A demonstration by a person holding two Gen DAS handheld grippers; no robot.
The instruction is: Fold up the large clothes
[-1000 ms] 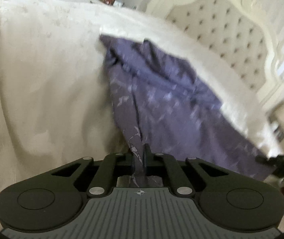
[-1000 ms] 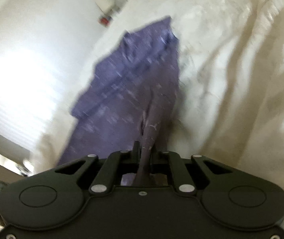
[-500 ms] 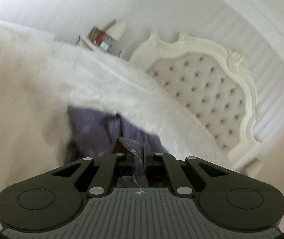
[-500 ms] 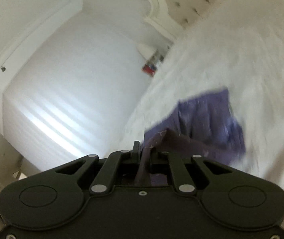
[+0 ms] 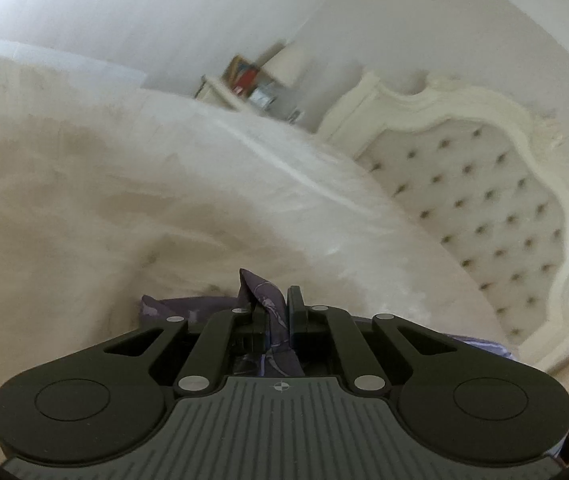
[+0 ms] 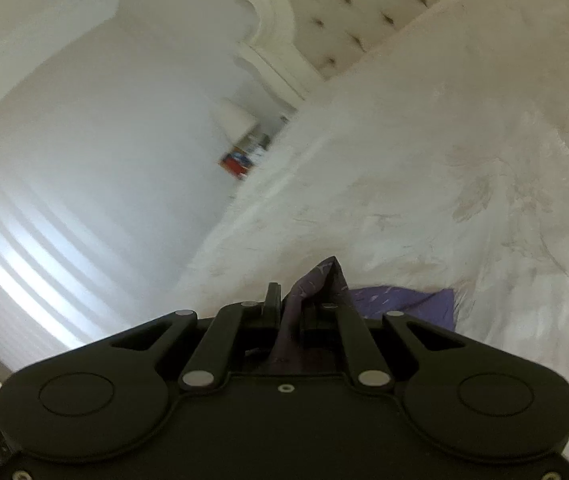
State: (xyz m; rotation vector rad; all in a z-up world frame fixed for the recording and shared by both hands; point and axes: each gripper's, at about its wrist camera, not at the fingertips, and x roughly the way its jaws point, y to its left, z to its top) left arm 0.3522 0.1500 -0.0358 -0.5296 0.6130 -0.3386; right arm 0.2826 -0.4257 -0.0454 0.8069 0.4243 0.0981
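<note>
A purple patterned garment (image 5: 270, 312) is pinched at an edge by my left gripper (image 5: 274, 300), which is shut on it. A bit of the cloth pokes up between the fingers, and the rest hangs below, mostly hidden by the gripper body. In the right wrist view the same purple garment (image 6: 400, 300) is held by my right gripper (image 6: 292, 300), shut on a bunched fold; a strip of it lies to the right on the cream bedspread (image 6: 464, 180).
The cream bedspread (image 5: 104, 200) fills most of both views. A tufted cream headboard (image 5: 484, 200) stands at the right in the left wrist view. A bedside stand with a lamp and small items (image 5: 256, 84) sits by the white wall (image 6: 84, 120).
Both grippers have carried the garment forward over the bed toward the headboard. The wide spread of purple cloth seen earlier has dropped almost out of view under the grippers.
</note>
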